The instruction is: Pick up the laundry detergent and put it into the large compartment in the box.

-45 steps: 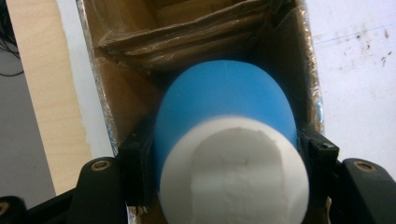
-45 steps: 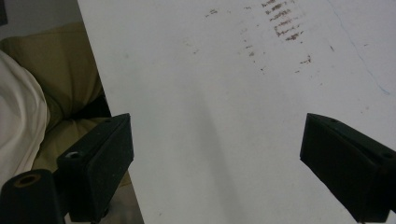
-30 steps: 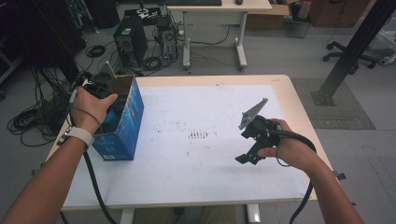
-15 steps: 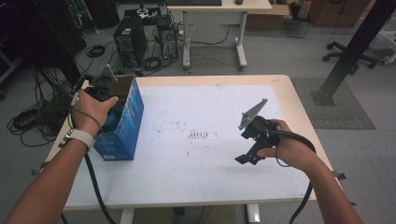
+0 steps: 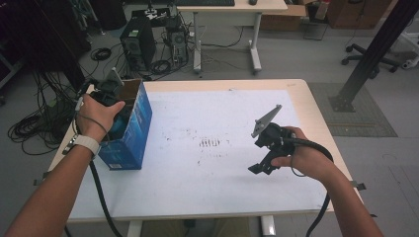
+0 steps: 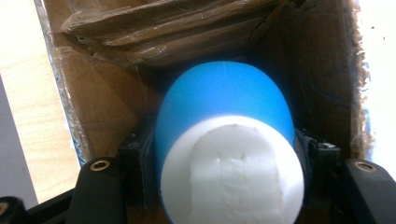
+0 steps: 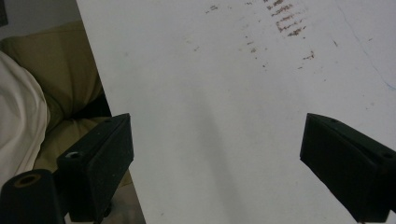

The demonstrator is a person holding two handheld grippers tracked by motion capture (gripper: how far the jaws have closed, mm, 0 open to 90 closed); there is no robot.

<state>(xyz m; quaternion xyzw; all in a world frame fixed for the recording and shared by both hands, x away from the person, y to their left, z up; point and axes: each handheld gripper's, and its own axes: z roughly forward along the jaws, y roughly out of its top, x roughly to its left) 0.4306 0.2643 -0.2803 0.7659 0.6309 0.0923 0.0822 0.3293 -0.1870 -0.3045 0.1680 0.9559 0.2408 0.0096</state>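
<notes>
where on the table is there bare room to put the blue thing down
The white table top is bare between the blue cardboard box and the open right gripper. It is crowded inside the box, where the left gripper clamps the blue and white cylinder.

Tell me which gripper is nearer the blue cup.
Left. The left gripper is clamped on the blue cup inside the cardboard box; the right gripper hovers open across the table.
</notes>
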